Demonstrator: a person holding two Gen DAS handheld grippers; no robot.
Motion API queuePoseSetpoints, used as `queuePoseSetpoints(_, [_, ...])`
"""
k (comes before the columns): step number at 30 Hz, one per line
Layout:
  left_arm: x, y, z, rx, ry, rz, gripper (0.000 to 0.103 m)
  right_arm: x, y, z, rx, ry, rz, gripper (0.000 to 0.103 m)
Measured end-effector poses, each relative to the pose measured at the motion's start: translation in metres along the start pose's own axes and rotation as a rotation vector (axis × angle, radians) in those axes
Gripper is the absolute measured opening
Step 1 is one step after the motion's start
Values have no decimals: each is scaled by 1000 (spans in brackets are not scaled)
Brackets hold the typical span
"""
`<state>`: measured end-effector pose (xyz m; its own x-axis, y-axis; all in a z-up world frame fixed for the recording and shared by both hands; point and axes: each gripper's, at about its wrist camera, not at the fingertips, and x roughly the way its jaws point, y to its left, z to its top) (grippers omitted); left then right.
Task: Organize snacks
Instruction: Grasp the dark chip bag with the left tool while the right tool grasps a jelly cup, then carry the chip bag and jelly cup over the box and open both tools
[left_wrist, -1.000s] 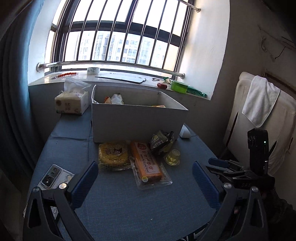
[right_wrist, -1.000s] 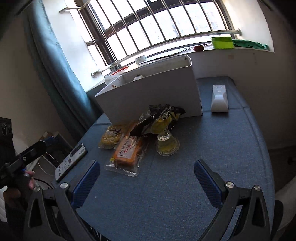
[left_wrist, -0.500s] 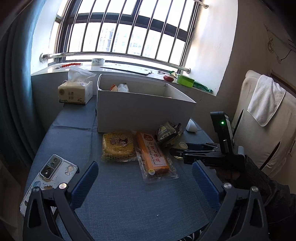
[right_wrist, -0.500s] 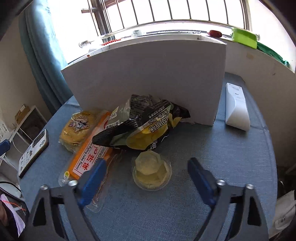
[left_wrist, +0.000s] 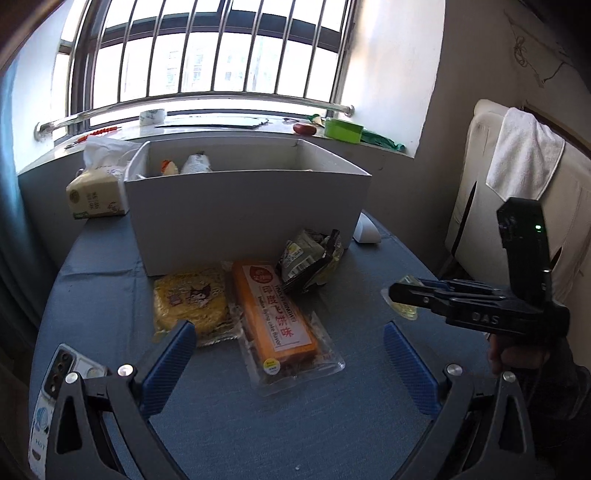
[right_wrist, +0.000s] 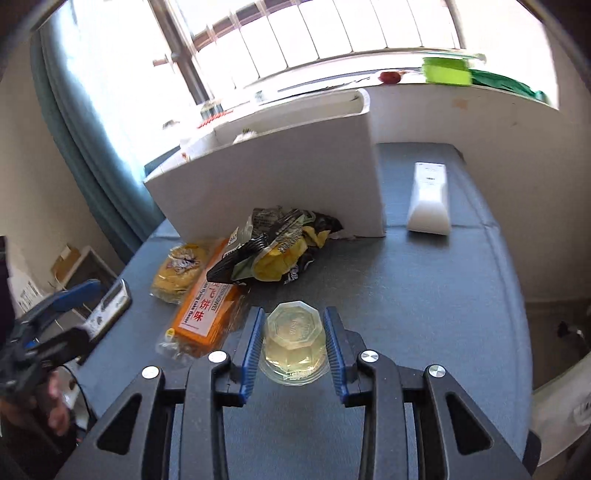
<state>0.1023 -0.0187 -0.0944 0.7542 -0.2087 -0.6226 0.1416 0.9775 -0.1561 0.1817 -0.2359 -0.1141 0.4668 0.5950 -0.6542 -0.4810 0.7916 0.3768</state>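
My right gripper (right_wrist: 294, 341) is shut on a clear yellow jelly cup (right_wrist: 293, 341), its blue pads pressed on both sides of it; in the left wrist view the cup (left_wrist: 405, 308) shows behind that gripper's fingers. An orange cake pack (left_wrist: 275, 314), a round yellow cake (left_wrist: 190, 301) and a dark crumpled snack bag (left_wrist: 310, 258) lie in front of a white box (left_wrist: 247, 206) that holds a few snacks. My left gripper (left_wrist: 288, 360) is open and empty, near the front of the table before the orange pack.
A blue table (left_wrist: 332, 424) carries everything. A phone (left_wrist: 55, 373) lies at its front left, a tissue pack (left_wrist: 96, 192) at the back left, a white remote (right_wrist: 428, 197) right of the box. A chair with a towel (left_wrist: 524, 155) stands to the right.
My right gripper has moved down onto the jelly cup and closed on it. My left gripper has come a little closer to the snacks.
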Motion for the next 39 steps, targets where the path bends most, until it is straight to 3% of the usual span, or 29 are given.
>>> queuePoseSetpoints(7, [82, -32, 37, 137, 99, -11, 103, -48, -18, -20, 79, -72, 9, 36])
queuePoseSetpoints(9, [105, -33, 46, 136, 125, -13, 99, -48, -16, -21, 81, -77, 6, 36])
queuePoseSetpoints(11, [131, -26, 52, 124, 180, 1, 83, -50, -19, -20, 86, -75, 6, 36])
queuePoseSetpoints(12, [140, -24, 54, 127, 200, 9, 64, -51, -18, -20, 87, -75, 8, 36])
queuePoseSetpoints(13, [145, -25, 55, 144, 207, 0, 55, -50, -19, -20, 88, -74, 10, 36])
queuePoseSetpoints(14, [144, -25, 55, 154, 193, -10, 53, -50, -19, -20, 89, -73, 12, 36])
queuePoseSetpoints(18, [119, -17, 51, 129, 138, -31, 45, -44, -18, -20, 91, -71, 31, 36])
queuePoseSetpoints(27, [9, 16, 49, -14, -85, -98, 45, -35, -9, 7, 103, -92, 107, 36])
queuePoseSetpoints(31, [-31, 34, 60, -46, -177, -86, 45, -30, 3, 32, 67, -110, 137, 36])
queuePoseSetpoints(35, [-41, 56, 90, -81, -248, -83, 45, -22, 19, 66, 19, -126, 141, 36])
queuePoseSetpoints(39, [-26, 72, 127, -79, -255, -39, 45, -16, 35, 112, -34, -163, 131, 36])
